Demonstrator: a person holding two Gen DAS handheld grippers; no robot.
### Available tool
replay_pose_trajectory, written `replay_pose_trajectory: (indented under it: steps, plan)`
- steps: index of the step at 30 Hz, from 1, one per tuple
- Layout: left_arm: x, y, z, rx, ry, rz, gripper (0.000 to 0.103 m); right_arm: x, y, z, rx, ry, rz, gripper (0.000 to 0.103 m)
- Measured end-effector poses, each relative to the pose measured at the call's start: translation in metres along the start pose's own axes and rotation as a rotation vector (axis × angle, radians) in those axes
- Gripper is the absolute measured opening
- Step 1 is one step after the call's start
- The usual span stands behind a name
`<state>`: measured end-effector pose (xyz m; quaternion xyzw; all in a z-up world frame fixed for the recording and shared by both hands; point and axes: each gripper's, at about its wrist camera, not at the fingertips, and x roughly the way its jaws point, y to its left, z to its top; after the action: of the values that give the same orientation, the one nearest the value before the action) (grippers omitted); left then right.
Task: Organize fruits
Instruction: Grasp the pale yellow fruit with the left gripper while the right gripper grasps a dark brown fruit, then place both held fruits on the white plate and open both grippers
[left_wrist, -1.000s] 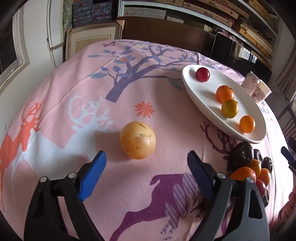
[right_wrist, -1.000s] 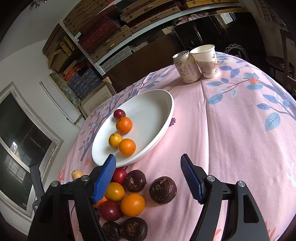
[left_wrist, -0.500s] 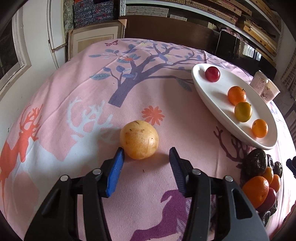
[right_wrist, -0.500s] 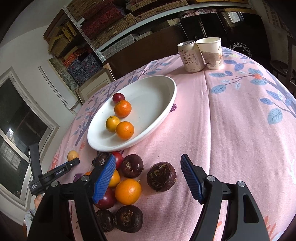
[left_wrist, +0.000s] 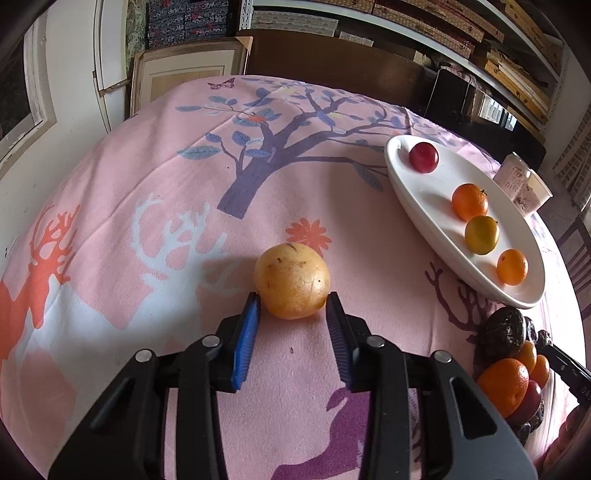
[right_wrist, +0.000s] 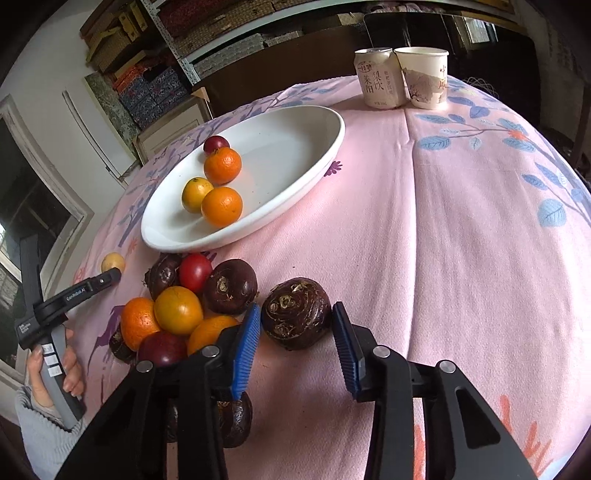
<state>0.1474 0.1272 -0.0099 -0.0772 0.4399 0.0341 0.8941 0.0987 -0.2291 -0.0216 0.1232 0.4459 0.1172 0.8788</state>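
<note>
On the pink tablecloth (left_wrist: 147, 206) printed with deer and a tree, the left gripper (left_wrist: 291, 317) has just been closing, and its blue pads now press against both sides of a yellow round fruit (left_wrist: 291, 280) that sits on the cloth, apart from all the other fruit. The right gripper (right_wrist: 295, 332) has likewise just been closing around a dark water chestnut (right_wrist: 296, 312); its left pad touches the chestnut's side, while the right pad looks to be just touching or a hair off it, and I cannot tell which. Just left of that chestnut lies a loose pile of fruit (right_wrist: 177, 314): oranges, red plums and more dark chestnuts, heaped against one another. Beyond the pile stands a white oval plate (right_wrist: 295, 147) carrying a row of four pieces: an orange (right_wrist: 222, 206) nearest, a yellow fruit touching it, another orange, and a red plum (right_wrist: 216, 144) farthest. At the far edge of the table a drink can (right_wrist: 376, 79) and a paper cup (right_wrist: 424, 77) stand touching each other. Off to the left, a person's hand (right_wrist: 66, 369) in a grey sleeve grips the left tool's handle.
</note>
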Motion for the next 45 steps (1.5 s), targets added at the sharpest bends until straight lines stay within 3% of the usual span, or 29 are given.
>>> replay_pose_trajectory:
  steps: [7,11,12,13,14,18,22,25,28,30,32,34,37,45]
  plan:
    - [0.002,-0.001,0.003,0.018,-0.024,0.001,0.035,-0.004,-0.002,0.0,-0.002,-0.018,-0.006,0.039]
    - [-0.015,-0.006,0.003,0.035,-0.082,-0.027,0.032,-0.012,-0.007,0.004,0.024,-0.048,0.017,0.039]
    - [-0.021,-0.008,0.002,0.04,-0.098,-0.041,0.03,-0.013,-0.007,0.004,0.027,-0.054,0.02,0.039]
    - [-0.025,-0.01,0.002,0.046,-0.109,-0.068,0.017,-0.014,-0.008,0.004,0.029,-0.059,0.023,0.039]
    - [-0.029,-0.012,0.002,0.046,-0.113,-0.096,0.012,-0.015,-0.007,0.005,0.031,-0.064,0.027,0.039]
    - [-0.039,-0.027,0.0,0.097,-0.136,-0.137,0.012,-0.021,-0.008,0.008,0.037,-0.09,0.038,0.039]
    - [-0.026,-0.022,0.002,0.066,-0.094,-0.084,0.019,-0.021,-0.009,0.008,0.048,-0.084,0.036,0.039]
    - [-0.019,-0.014,0.008,0.005,-0.1,-0.074,0.051,-0.02,-0.008,0.008,0.04,-0.085,0.04,0.039]
    - [-0.016,-0.028,0.011,0.061,-0.135,-0.043,0.059,-0.017,-0.007,0.007,0.039,-0.074,0.039,0.039]
    - [-0.011,-0.04,0.015,0.131,-0.16,0.054,0.059,-0.016,-0.008,0.008,0.042,-0.074,0.039,0.039]
    - [0.001,-0.04,0.02,0.137,-0.133,0.092,0.059,-0.016,-0.008,0.008,0.046,-0.073,0.039,0.039]
    - [0.012,-0.033,0.024,0.107,-0.091,0.045,0.059,-0.015,-0.007,0.008,0.046,-0.067,0.041,0.039]
    - [0.02,-0.03,0.026,0.095,-0.052,0.029,0.041,-0.013,-0.006,0.008,0.042,-0.06,0.04,0.039]
    - [0.003,-0.022,0.018,0.025,-0.043,-0.083,0.04,-0.019,-0.011,0.009,0.069,-0.088,0.063,0.039]
